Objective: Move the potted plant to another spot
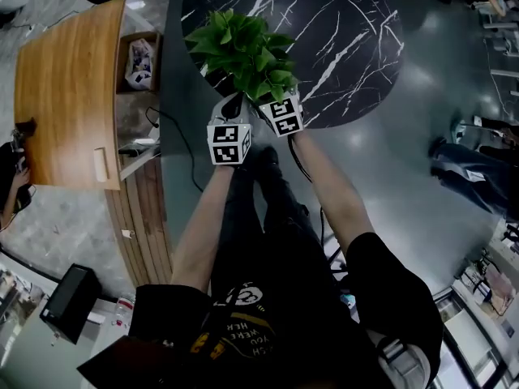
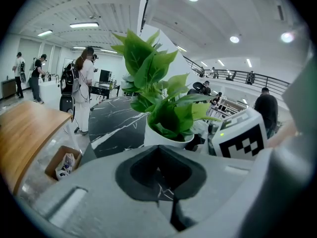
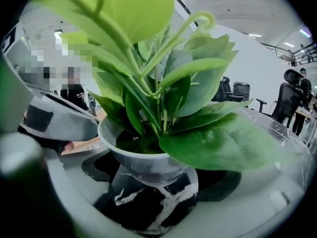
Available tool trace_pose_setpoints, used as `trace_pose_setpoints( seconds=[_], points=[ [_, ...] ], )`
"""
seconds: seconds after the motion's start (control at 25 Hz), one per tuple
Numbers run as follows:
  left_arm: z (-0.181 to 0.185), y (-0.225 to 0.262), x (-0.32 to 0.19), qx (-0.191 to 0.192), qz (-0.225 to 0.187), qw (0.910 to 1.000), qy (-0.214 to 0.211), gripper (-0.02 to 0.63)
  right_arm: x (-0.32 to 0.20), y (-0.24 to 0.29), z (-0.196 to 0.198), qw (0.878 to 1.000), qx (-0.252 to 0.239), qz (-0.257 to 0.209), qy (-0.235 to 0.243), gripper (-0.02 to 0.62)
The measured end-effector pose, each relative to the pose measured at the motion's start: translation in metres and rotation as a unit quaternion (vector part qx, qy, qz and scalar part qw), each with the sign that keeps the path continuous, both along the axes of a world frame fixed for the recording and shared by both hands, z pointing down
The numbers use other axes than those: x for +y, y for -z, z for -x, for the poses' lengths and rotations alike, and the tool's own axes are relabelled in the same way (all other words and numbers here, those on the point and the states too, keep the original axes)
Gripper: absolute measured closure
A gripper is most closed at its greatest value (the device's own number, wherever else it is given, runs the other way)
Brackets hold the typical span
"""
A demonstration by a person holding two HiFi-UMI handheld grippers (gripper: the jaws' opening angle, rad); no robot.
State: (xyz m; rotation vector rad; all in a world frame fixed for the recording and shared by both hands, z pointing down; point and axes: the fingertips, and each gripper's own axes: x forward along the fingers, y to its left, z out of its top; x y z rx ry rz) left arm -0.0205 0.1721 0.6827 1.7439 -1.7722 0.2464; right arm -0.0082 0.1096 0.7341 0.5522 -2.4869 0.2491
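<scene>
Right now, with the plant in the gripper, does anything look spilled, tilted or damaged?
Nothing stands out. The white round pot of the green leafy plant sits roughly upright between the jaws of the right gripper, above the black marble tabletop; its soil is in place and no crack shows.

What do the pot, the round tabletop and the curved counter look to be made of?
The pot looks like glazed ceramic, possibly plastic: white, smooth, with a soft sheen. The round tabletop looks like black marble or a marble-look slab: white veins, glossy reflections. The curved counter looks like wood or wood veneer: warm brown, straight grain, satin finish.
</scene>
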Motion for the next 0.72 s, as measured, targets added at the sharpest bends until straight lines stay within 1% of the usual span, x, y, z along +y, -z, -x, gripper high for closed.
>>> trace_pose_setpoints(
  seconds=[0.2, 0.4, 0.52, 0.72],
  points=[
    [-0.05, 0.006, 0.014, -0.001, -0.004, 1.0, 0.0, 0.602, 0.012, 0.007, -0.054, 1.0, -0.002, -0.006, -0.004, 0.12],
    [-0.097, 0.004, 0.021, 0.001, -0.003, 1.0, -0.003, 0.603, 0.016, 0.0, -0.114, 1.0, 0.001, 0.0, -0.022, 0.12],
    [-0.12, 0.003, 0.023, 0.001, -0.001, 0.9999, -0.012, 0.602, 0.014, 0.0, -0.142, 0.999, 0.0, -0.003, -0.035, 0.12],
    [-0.146, -0.002, 0.029, -0.008, 0.008, 0.9993, -0.036, 0.601, 0.011, -0.004, -0.178, 0.998, -0.002, -0.002, -0.059, 0.12]
  ],
)
